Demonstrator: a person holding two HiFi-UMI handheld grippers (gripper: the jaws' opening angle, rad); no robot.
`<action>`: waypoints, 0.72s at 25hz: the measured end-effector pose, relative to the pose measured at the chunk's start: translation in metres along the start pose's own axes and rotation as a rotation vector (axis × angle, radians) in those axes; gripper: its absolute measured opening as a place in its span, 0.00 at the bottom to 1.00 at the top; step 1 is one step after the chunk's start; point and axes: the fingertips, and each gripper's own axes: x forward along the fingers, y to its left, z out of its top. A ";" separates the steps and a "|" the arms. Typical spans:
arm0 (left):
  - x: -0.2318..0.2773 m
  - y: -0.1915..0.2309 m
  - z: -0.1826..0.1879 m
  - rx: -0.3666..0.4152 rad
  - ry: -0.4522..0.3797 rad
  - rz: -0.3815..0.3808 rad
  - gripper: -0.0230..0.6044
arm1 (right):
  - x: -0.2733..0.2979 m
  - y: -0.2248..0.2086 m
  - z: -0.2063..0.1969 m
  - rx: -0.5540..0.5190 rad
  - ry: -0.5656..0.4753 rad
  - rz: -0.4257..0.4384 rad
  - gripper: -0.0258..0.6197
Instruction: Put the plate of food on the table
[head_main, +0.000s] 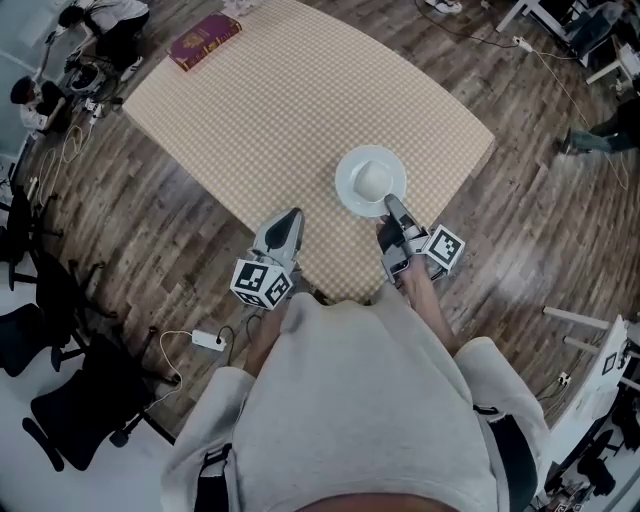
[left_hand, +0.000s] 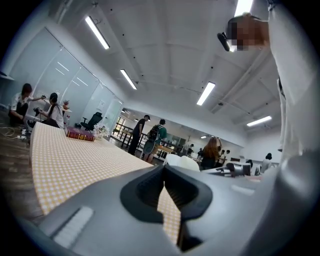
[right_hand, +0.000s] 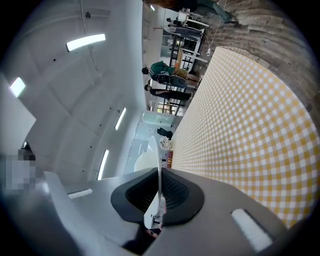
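Observation:
A white plate (head_main: 352, 186) with a pale mound of food (head_main: 373, 180) is over the near part of the yellow-checked table (head_main: 280, 110); whether it rests on the cloth I cannot tell. My right gripper (head_main: 392, 206) is shut on its near rim. In the right gripper view the plate (right_hand: 159, 152) runs edge-on as a thin white line between the pads of the right gripper (right_hand: 160, 172). My left gripper (head_main: 291, 217) hovers at the table's near edge, left of the plate, shut and holding nothing. Its closed tips (left_hand: 164, 168) point across the cloth.
A dark red book (head_main: 204, 40) lies at the table's far left corner. Black office chairs (head_main: 60, 400) and a white power strip (head_main: 208, 340) are on the wooden floor to my left. People (left_hand: 150, 137) stand beyond the table.

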 end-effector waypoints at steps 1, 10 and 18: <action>0.003 -0.002 0.001 -0.002 0.005 0.002 0.05 | -0.001 -0.001 0.004 0.006 -0.002 -0.003 0.05; 0.022 0.027 -0.026 -0.019 0.085 -0.003 0.05 | 0.026 -0.039 0.002 0.043 0.009 -0.056 0.05; 0.037 0.036 -0.058 -0.056 0.135 0.004 0.05 | 0.044 -0.085 0.000 0.080 0.032 -0.112 0.05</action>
